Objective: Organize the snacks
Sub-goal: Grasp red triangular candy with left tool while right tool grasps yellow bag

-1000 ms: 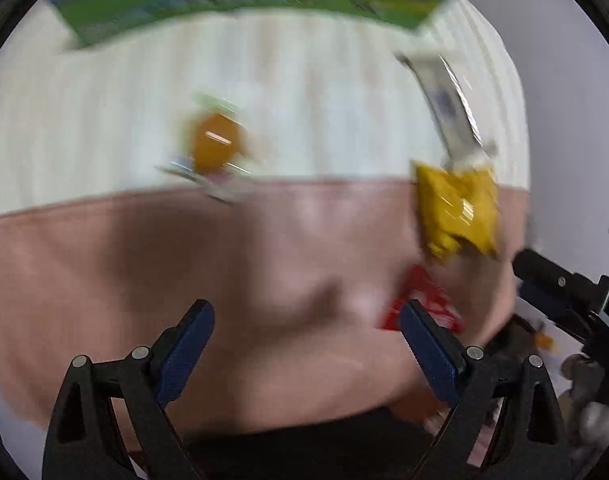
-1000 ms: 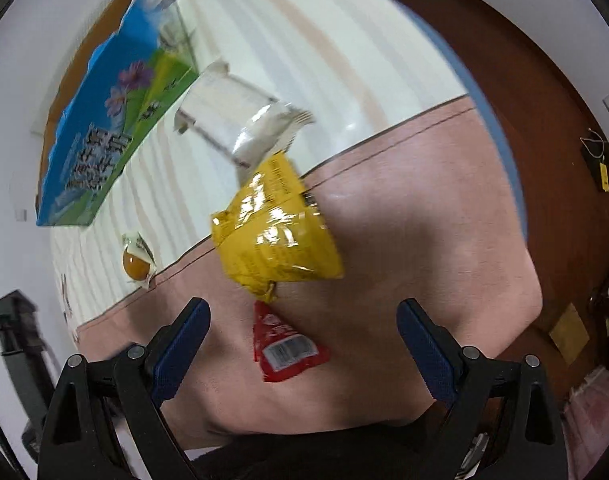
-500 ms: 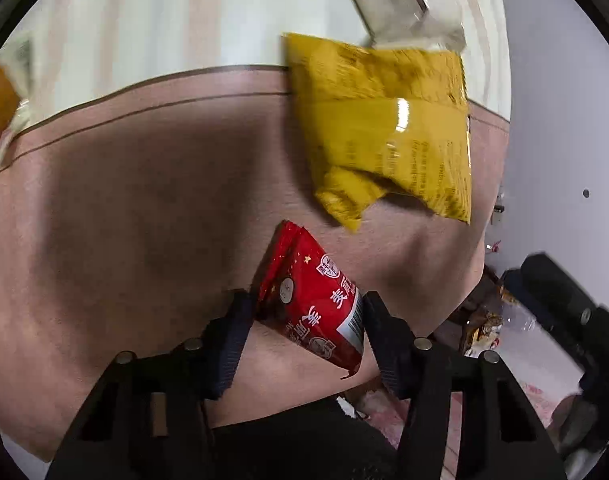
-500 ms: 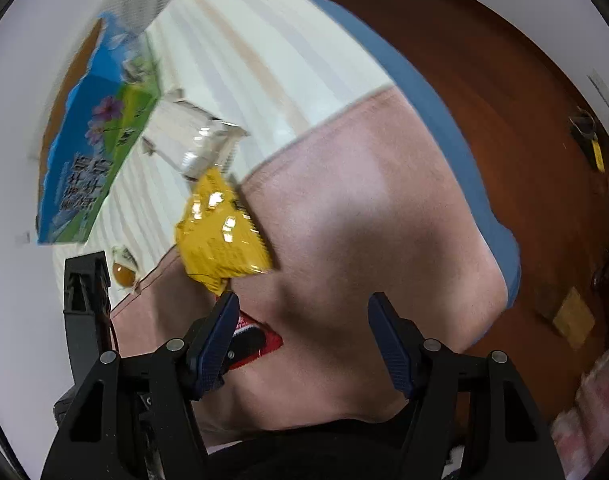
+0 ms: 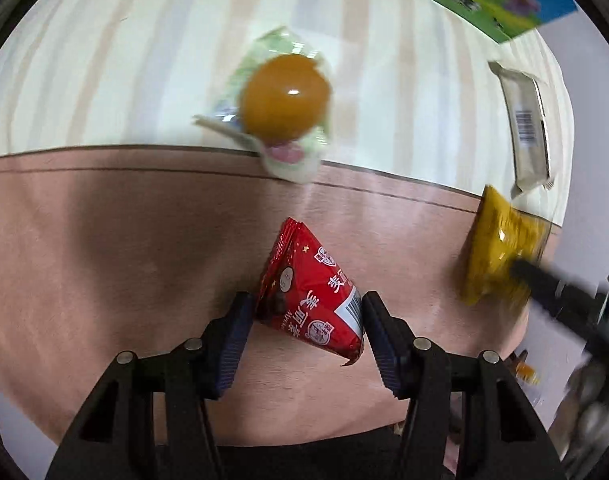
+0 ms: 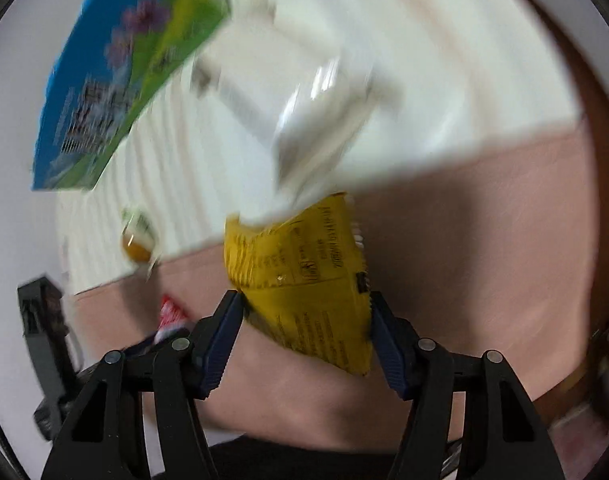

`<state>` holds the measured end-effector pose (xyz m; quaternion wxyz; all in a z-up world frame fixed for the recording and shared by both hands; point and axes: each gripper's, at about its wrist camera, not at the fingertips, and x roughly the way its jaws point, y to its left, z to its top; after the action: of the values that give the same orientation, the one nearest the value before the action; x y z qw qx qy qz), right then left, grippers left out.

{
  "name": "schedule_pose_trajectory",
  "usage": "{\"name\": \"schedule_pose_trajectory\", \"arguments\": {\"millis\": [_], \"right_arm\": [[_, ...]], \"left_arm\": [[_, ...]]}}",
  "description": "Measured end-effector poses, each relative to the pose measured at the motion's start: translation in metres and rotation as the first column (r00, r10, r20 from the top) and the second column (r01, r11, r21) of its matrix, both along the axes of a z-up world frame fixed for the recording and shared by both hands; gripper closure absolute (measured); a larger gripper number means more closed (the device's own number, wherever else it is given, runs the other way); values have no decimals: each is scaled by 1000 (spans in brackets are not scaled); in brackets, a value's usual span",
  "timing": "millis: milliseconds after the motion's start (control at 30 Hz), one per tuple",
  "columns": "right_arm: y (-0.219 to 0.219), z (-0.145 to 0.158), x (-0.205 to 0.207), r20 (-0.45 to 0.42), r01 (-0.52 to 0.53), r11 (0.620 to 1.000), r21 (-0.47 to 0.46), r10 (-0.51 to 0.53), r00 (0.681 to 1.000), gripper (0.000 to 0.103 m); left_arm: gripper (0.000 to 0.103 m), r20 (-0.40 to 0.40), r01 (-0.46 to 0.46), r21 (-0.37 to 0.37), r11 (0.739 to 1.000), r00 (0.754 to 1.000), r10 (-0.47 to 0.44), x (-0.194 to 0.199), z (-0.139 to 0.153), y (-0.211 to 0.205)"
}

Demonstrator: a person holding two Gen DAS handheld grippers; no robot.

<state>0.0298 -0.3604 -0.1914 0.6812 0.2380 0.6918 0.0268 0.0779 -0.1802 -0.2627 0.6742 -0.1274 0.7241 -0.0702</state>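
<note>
The left gripper [image 5: 304,320] is closed on a red triangular foil snack packet [image 5: 312,300] printed with white characters and a barcode; both blue ribbed pads press its sides low on the pink cloth [image 5: 104,260]. The right gripper [image 6: 304,320] has a crinkled yellow snack bag [image 6: 304,280] with black print between its pads, which touch the bag's edges, and its jaws are closing on it.

Just beyond the red packet, an orange jelly cup in a clear and green wrapper [image 5: 284,100] lies across the seam where the pink cloth meets the cream striped cloth [image 5: 104,60]. To the right in the left wrist view, a silvery white sachet with a barcode [image 5: 526,128] lies on the striped cloth, its lower end touching the yellow bag, and the blurred black right gripper reaches into that bag from the edge. In the right wrist view the same sachet is blurred and overlaps the yellow bag's top. Nothing lies between either gripper and its packet.

Further off, a flat blue and green box with flower pictures and dark lettering [image 6: 116,92] sits at the far edge of the striped cloth. The left gripper shows as a black shape at the lower left of the right wrist view, over the red packet.

The cloths cover a raised surface. A brown wooden floor [image 6: 600,128] shows to the right, and a pale wall [image 5: 584,60] stands behind.
</note>
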Motion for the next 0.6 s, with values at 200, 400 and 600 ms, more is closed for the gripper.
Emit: {"name": "schedule_pose_trajectory", "arguments": {"millis": [200,400,600], "right_arm": [[55,17,-21,-26,-263,959,-105,262,965,29],[104,42,-5,-10,-503,756,-420,550,835,23],[140,-3,-4,-196,-730,533,-428,734,650,23]], "left_arm": [[49,11,-28,19,999,1000,28,-12,-2,13],[49,2,-62,25,998,998,62,-10,-7,15],[49,-9,-72,12,997,997,73,-1,-17,29]]}}
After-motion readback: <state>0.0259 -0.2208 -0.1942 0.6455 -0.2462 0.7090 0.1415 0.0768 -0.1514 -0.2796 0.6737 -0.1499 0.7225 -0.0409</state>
